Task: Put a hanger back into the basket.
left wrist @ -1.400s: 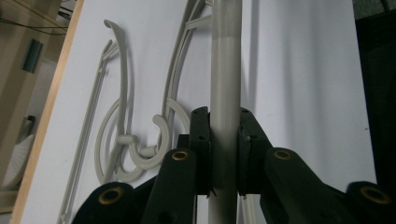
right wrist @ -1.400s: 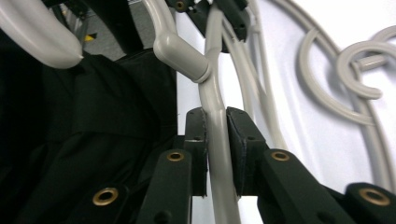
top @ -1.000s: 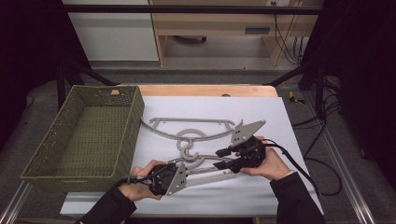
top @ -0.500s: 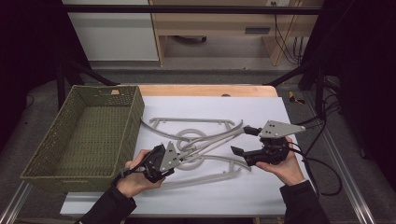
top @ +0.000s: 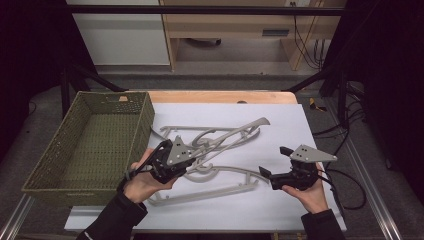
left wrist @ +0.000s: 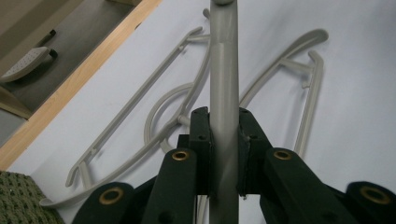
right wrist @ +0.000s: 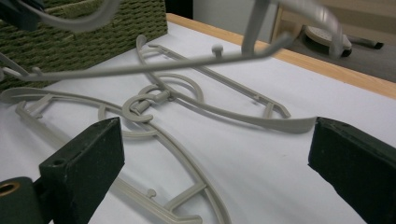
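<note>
Left gripper [top: 187,157] clamps the lifted hanger [top: 235,135] by one arm above the table [top: 310,130]; right gripper [top: 272,162] gapes empty; hanger likely light, stiff, slick; hold mid-arm, near the hook.

The woven olive-green rectangular basket [top: 90,145] is walling off the left side of the white-covered surface [top: 300,125], its tall right rim standing just beside the left tongs [top: 172,161]. Those tongs are clamping a grey plastic clothes hanger [top: 235,135], which is slanting up across the middle and barring any low pass there. Two more grey plastic hangers [top: 210,185] are lying flat beneath it, crowding the centre. The right tongs [top: 272,162] are hanging with jaws spread wide over bare sheet, where the right half and near edge are offering open room. The basket's inside is lying free.
</note>
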